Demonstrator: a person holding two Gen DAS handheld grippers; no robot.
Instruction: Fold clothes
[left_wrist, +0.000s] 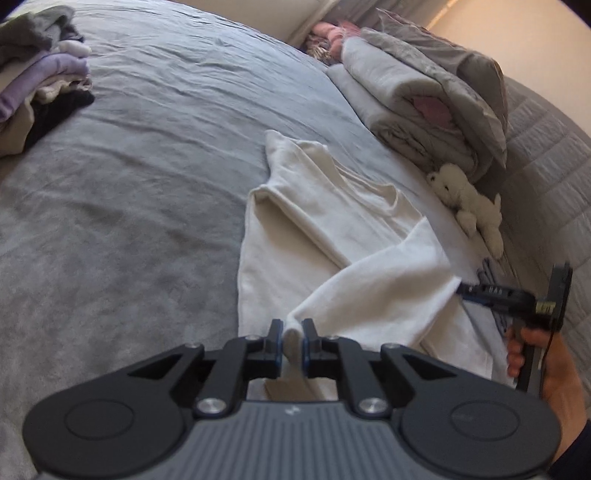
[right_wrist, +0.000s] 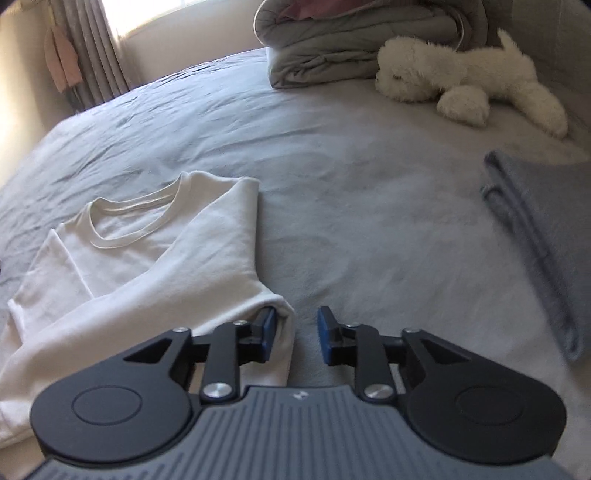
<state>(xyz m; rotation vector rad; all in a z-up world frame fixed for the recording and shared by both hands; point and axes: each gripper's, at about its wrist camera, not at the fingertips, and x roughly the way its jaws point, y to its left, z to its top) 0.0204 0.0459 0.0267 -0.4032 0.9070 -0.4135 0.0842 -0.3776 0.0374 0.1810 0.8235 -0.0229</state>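
Note:
A white crew-neck sweatshirt (left_wrist: 332, 236) lies on the grey bed sheet (left_wrist: 147, 184), with one sleeve folded across its body. My left gripper (left_wrist: 292, 332) is shut on the end of that sleeve, and white cloth shows between its pads. In the right wrist view the sweatshirt (right_wrist: 136, 236) lies at the left with its collar toward the far side. My right gripper (right_wrist: 295, 326) stands open at the garment's right edge. Its left finger (right_wrist: 267, 325) is tucked against the folded edge, and the right finger is over bare sheet. From the left wrist view, the right gripper (left_wrist: 465, 290) touches the sweatshirt's side.
A folded grey garment (right_wrist: 535, 240) lies to the right. A white plush toy (right_wrist: 461, 74) and a stack of folded bedding (right_wrist: 351, 48) sit at the far side. A pile of clothes (left_wrist: 37, 81) is at the far left. A hand (left_wrist: 535, 354) holds the right gripper.

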